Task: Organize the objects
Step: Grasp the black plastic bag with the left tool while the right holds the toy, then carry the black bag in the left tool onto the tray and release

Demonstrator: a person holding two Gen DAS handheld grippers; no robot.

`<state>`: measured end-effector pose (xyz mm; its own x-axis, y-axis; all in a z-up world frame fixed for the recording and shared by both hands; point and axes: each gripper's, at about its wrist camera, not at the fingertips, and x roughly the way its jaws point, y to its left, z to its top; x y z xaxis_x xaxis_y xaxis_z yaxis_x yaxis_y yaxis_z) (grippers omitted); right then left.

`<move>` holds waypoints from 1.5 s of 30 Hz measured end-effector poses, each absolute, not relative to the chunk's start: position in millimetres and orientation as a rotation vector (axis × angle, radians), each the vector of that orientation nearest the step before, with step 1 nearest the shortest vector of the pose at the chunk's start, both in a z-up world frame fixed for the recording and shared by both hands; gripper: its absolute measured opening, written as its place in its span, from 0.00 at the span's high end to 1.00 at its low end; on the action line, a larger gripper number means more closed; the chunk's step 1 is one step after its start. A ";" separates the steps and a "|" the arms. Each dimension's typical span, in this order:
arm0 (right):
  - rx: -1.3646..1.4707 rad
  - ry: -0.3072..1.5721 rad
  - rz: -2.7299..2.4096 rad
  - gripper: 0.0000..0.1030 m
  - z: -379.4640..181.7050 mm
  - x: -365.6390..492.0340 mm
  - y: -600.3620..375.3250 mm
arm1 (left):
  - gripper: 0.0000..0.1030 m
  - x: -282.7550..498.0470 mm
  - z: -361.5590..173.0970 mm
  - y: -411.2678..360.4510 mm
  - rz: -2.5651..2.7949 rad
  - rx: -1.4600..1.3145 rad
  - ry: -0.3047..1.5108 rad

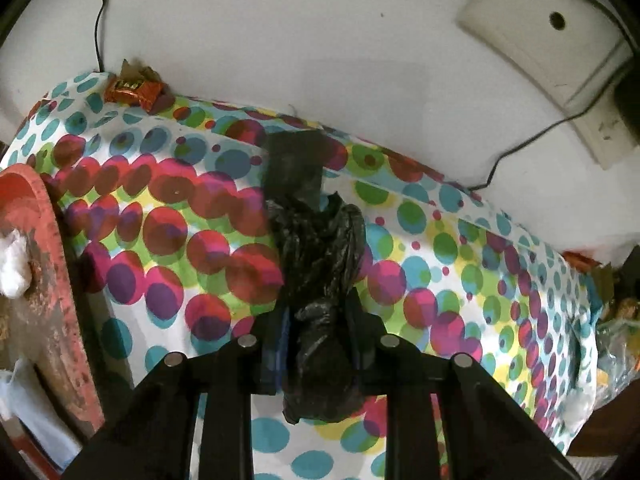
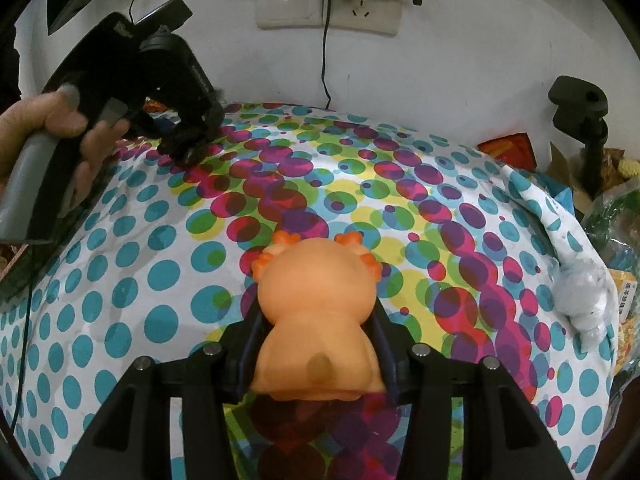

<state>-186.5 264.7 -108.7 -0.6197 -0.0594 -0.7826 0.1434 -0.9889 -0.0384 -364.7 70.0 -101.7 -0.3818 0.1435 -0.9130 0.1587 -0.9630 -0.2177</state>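
Left wrist view: my left claw (image 1: pixel 316 344) is clenched on a crumpled black plastic bag (image 1: pixel 320 256), which trails forward from between the fingers and lies across the polka-dot cloth (image 1: pixel 168 216) covering the bench, its far end near the white wall (image 1: pixel 280 40). An orange snack wrapper (image 1: pixel 134 90) sits at the cloth's far left edge; a worn red tray (image 1: pixel 48 248) borders the left side. The bag is limp and slick, so in my judgement it could slide out of the pinch or snag and drag the cloth if I lift fast.

Right wrist view: my right claw (image 2: pixel 316 320) grips an orange rubber toy animal (image 2: pixel 316 304) by its flanks, the toy's back toward the camera and its base low over the cloth (image 2: pixel 120 280). My left hand (image 2: pixel 52 136) holds the other tool at far left, its tip down on the cloth. A white crumpled wad (image 2: pixel 580 300) lies at the right edge. The toy looks soft and rounded; squeezing harder might squirt it forward out of the fingers.
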 end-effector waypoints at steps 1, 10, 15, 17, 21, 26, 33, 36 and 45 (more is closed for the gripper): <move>1.310 0.158 -2.729 0.52 -108.2 -186.0 264.6 | 0.78 -362.2 -101.3 69.4 -2.570 1.746 0.428; 1.311 0.164 -2.732 0.52 -107.8 -186.2 265.6 | 0.78 -339.4 -93.5 73.7 -2.622 1.724 0.267; 1.311 0.166 -2.733 0.52 -108.3 -186.2 266.1 | 0.78 -323.3 -91.1 75.0 -2.640 1.729 0.202; 1.311 0.159 -2.732 0.52 -108.4 -186.0 265.6 | 0.78 -317.7 -88.5 72.8 -2.646 1.721 0.183; 1.311 0.158 -2.732 0.52 -108.4 -185.7 266.8 | 0.78 -302.7 -81.3 70.0 -2.666 1.713 0.149; 1.310 0.169 -2.736 0.52 -108.3 -185.0 266.7 | 0.78 -283.3 -73.8 67.9 -2.691 1.688 0.084; 1.312 0.151 -2.731 0.52 -108.8 -185.1 267.4 | 0.78 -257.8 -66.6 59.8 -2.709 1.696 0.042; 1.311 0.160 -2.733 0.52 -108.5 -185.4 266.9 | 0.78 -249.2 -62.7 56.9 -2.719 1.695 0.029; 1.314 0.139 -2.727 0.52 -108.1 -186.4 267.5 | 0.78 -228.6 -45.4 50.5 -2.746 1.656 -0.050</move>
<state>-186.4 267.5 -108.1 -0.6188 -0.0603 -0.7832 0.1393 -0.9897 -0.0339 -228.6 50.5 -45.4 -0.4651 0.0400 -0.8844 -0.0723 -0.9974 -0.0070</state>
